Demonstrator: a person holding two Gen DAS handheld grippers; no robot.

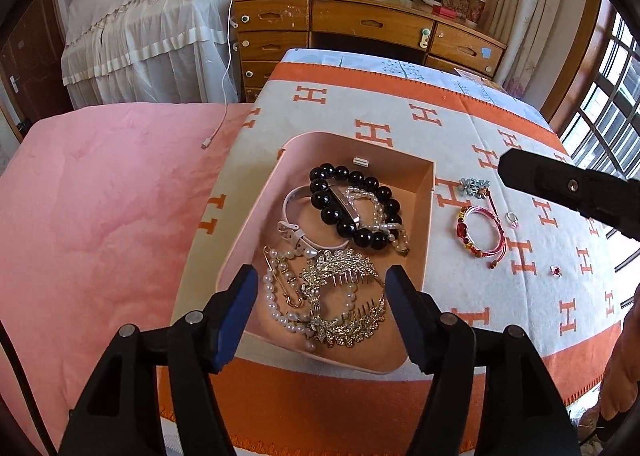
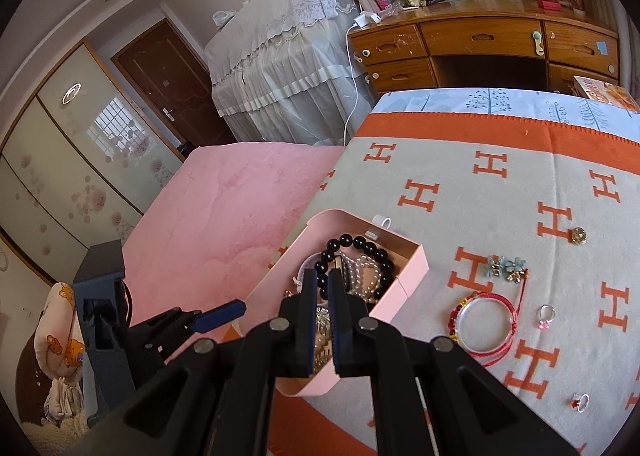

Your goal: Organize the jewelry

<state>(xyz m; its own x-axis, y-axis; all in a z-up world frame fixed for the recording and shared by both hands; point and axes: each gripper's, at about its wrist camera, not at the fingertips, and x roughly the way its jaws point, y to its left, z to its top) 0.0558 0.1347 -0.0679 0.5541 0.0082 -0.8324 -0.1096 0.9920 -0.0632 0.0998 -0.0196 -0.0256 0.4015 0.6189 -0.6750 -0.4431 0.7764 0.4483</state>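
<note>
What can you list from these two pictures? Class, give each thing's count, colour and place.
Box: one, pink, on the blanket.
Bead bracelet: one, black, in the box.
Watch: one, white, in the box.
Pearl strands: white, in the box; count unclear.
Hair comb: one, silvery gold, in the box.
Cord bracelet: one, red, right of the box.
Flower clip: one, blue, beyond the cord bracelet.
Rings: two, pink stone and red stone, on the blanket.
Round charm: one, gold, on the blanket.
Blanket: one, orange and cream.
Left gripper: open over the box.
Right gripper: shut, empty.
</note>
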